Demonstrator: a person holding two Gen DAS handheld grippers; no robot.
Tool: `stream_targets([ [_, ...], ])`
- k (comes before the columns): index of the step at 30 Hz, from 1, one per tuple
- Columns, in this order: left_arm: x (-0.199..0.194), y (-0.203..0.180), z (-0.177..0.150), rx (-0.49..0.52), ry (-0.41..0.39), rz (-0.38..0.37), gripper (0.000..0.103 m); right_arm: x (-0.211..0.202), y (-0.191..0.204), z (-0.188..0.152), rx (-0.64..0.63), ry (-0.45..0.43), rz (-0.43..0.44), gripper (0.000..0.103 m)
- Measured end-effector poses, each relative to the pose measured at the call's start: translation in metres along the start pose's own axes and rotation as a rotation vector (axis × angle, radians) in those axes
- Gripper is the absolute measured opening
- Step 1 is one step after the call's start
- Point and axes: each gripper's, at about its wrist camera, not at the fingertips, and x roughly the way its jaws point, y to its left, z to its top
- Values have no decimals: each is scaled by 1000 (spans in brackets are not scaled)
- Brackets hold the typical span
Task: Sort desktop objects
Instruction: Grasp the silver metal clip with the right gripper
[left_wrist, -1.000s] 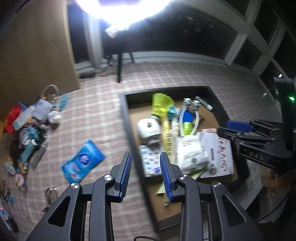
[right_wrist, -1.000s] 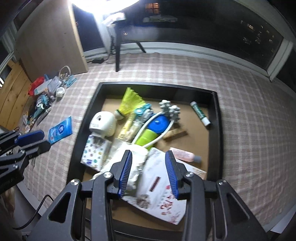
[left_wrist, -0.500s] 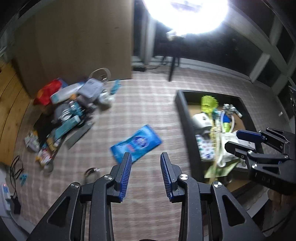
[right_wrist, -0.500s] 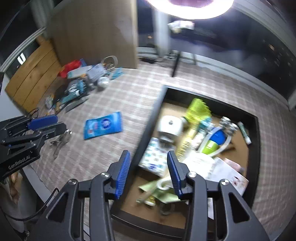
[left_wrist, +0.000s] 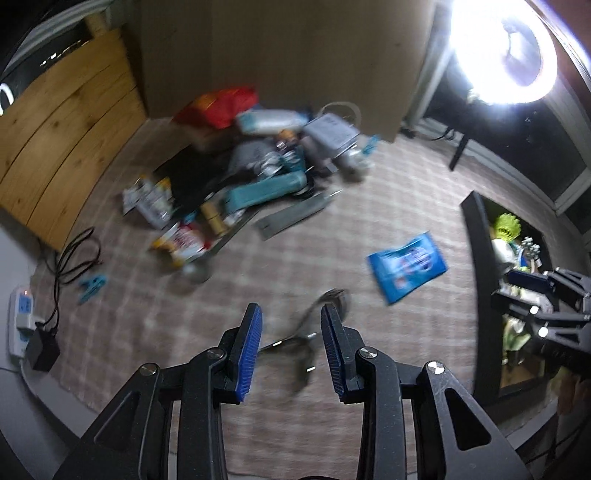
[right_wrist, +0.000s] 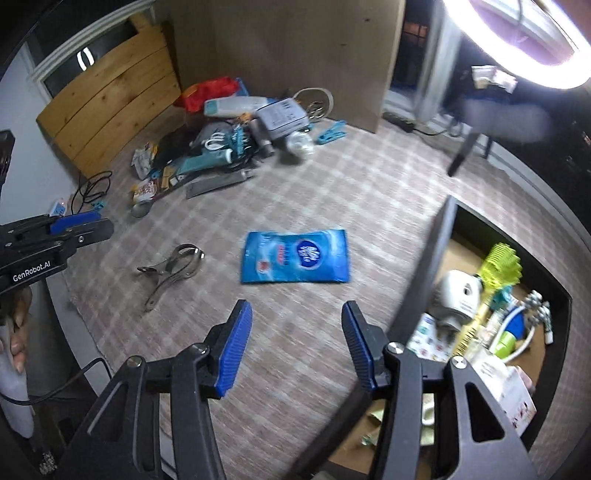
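Checked tabletop (right_wrist: 369, 192) carries a blue wipes pack (right_wrist: 294, 255) beside the tray (right_wrist: 430, 266); right gripper (right_wrist: 295, 347), empty fingers just widened, lines up for it, left gripper (left_wrist: 291, 347) half-open, empty.

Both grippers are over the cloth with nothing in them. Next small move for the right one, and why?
Probably lower the right gripper onto the blue wipes pack. Its jaws have just been opening and hold nothing; the pack lies flat and alone on the checked cloth, straight ahead of them, with the black tray close on its right. The left gripper is nearer the metal clip.

Pouch (right_wrist: 294, 256) between clip (right_wrist: 170, 266) (left) — tray (right_wrist: 430, 280).
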Motion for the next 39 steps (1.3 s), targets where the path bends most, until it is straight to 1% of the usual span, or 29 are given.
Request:
stream_targets([
  [3,9,16,-8,-15,26,0,34,11,7,8,-11,20,19,50],
  [5,17,18,-12,-4,42,-11,35,19,10,12,-18,37,36,50],
  [7,30,17,-16,16,74,-33,36,27,13,16,-13,57,55,50],
  [10,45,11,-19,66,107,-32,37,38,18,19,-9,73,60,50],
  [12,54,4,-18,104,120,-47,37,45,20,21,12,79,57,50],
  [18,75,-4,-25,199,162,-95,37,67,32,22,122,122,157,50],
  [20,80,-5,-30,224,178,-112,38,74,42,24,132,125,169,50],
  [22,81,-6,-32,259,164,-120,42,80,50,28,146,130,173,48],
  [25,81,-1,-30,262,162,-156,42,94,64,36,171,163,194,37],
  [27,81,4,-30,263,158,-163,42,104,73,38,171,186,185,30],
  [28,82,6,-31,276,159,-166,40,107,76,39,171,193,176,29],
  [31,85,8,-34,319,175,-160,40,119,83,39,189,225,170,28],
  [32,86,9,-33,329,178,-161,38,122,83,40,196,231,168,26],
  [33,88,10,-33,334,181,-165,35,126,84,40,203,239,162,24],
  [35,93,11,-31,336,191,-172,18,132,85,39,214,253,154,22],
  [36,95,11,-31,341,193,-167,14,134,86,39,221,260,156,21],
  [39,98,9,-30,352,194,-184,13,141,89,40,227,267,137,20],
])
